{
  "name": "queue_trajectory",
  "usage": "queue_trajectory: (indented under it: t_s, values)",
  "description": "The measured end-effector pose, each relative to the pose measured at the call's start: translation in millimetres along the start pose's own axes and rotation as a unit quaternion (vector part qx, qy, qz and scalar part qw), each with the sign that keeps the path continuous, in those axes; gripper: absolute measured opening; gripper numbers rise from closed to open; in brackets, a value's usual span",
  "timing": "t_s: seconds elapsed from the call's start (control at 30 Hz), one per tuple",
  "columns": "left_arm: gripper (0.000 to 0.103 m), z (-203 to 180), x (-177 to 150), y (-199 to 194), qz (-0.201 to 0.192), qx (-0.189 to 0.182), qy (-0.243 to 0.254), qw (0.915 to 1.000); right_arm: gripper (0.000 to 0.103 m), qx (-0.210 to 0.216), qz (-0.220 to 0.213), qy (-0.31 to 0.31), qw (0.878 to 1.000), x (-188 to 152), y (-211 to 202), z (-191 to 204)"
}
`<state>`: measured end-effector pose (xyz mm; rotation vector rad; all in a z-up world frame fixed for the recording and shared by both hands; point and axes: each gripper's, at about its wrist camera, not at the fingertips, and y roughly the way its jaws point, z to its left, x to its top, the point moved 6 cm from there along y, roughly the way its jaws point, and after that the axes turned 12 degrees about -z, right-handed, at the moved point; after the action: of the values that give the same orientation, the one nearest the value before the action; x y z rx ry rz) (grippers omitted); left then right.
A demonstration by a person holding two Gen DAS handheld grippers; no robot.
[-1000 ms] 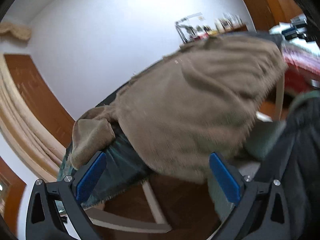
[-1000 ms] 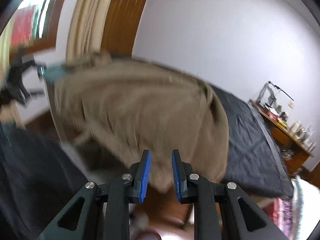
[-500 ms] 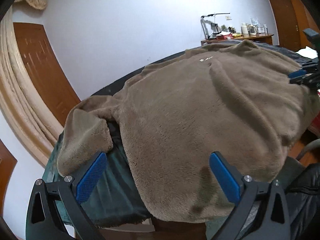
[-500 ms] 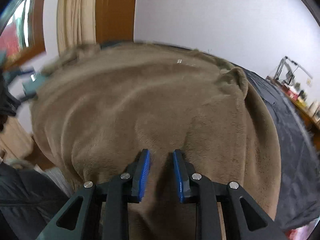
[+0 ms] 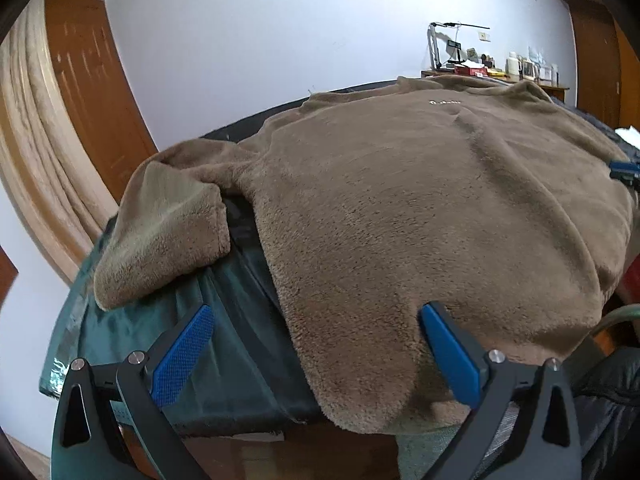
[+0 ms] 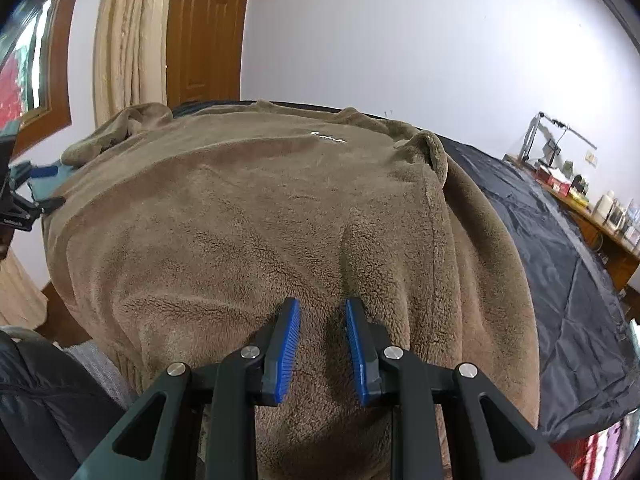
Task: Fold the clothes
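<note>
One garment to deal with, and it is the brown fleece sweatshirt [image 5: 420, 208], spread chest-up across the dark cover [image 6: 552, 264] of the bed, its hem spilling over the near edge towards you; judging by the deep pile it will be soft, thick and limp, light enough to lift but floppy, so expect it to sag and drag rather than hold a crease; take it by the hem corners or the shoulder seams, pinching the full thickness, because a shallow nip may only pull at the pile; the left sleeve [image 5: 168, 232] lies doubled back on itself beside the body, just ahead of your left claw [image 5: 316, 352], whose jaws stand wide apart with the hem's edge lying loose between them and nothing pinched; your right claw [image 6: 322, 344] sits low over the hem with its jaws close together, a narrow gap showing; fleece lies under that gap, yet you cannot tell from here whether the pads are biting a fold; the very bottom of the hem drops out of sight below both claws; the right sleeve [image 6: 480, 248] runs down the far side and its cuff is hidden; small white lettering [image 6: 328, 138] on the chest is too small to read; clutter on the desk [image 6: 580, 204] beyond the bed is hard to make out.
</note>
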<state>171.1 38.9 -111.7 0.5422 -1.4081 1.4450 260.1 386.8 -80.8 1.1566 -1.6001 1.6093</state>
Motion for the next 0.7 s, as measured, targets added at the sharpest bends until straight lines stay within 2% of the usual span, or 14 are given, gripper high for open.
queue_trajectory:
  t_s: [0.1, 0.17, 0.27, 0.3, 0.33, 0.37, 0.4, 0.57, 0.63, 0.7]
  values:
    - [0.103, 2.1, 11.6, -1.3, -0.011, 0.004, -0.011, 0.9999, 0.026, 0.006, 0.001, 0.024, 1.000, 1.9, -4.4, -0.5]
    - [0.103, 3.6, 19.3, -2.2, -0.019, 0.006, -0.019, 0.9996, 0.026, 0.011, -0.017, 0.029, 0.999, 7.9, -13.3, 2.9]
    - [0.103, -1.2, 33.0, 7.6, -0.018, 0.012, -0.025, 0.9995, 0.032, -0.020, -0.048, 0.029, 0.998, 17.9, -27.2, -7.8]
    - [0.103, -3.2, 36.0, 12.8, -0.013, 0.014, -0.029, 0.9994, 0.045, -0.037, -0.057, 0.034, 0.997, 20.8, -31.9, -15.7]
    - [0.103, -5.0, 38.7, 17.9, -0.008, 0.016, -0.033, 0.9993, 0.068, -0.059, -0.063, 0.052, 0.995, 20.0, -36.0, -30.2]
    - [0.103, -6.9, 41.3, 23.0, -0.003, 0.017, -0.038, 0.9991, 0.077, -0.082, -0.069, 0.070, 0.992, 19.1, -40.2, -44.7]
    - [0.103, -8.2, 43.7, 27.7, 0.002, 0.011, -0.049, 0.9988, 0.081, -0.095, -0.065, 0.085, 0.990, 13.9, -41.2, -56.8]
    - [0.103, -9.6, 54.9, 53.2, 0.031, -0.026, -0.127, 0.9911, 0.081, -0.155, -0.036, 0.148, 0.976, -15.4, -41.4, -112.7]
    - [0.103, -6.7, 58.6, 68.2, 0.047, -0.031, -0.159, 0.9857, 0.081, -0.164, -0.022, 0.155, 0.974, -24.7, -35.3, -126.0]
    - [0.103, -5.2, 63.1, 83.9, 0.061, -0.031, -0.180, 0.9812, 0.081, -0.153, -0.015, 0.170, 0.973, -31.2, -28.9, -136.3]
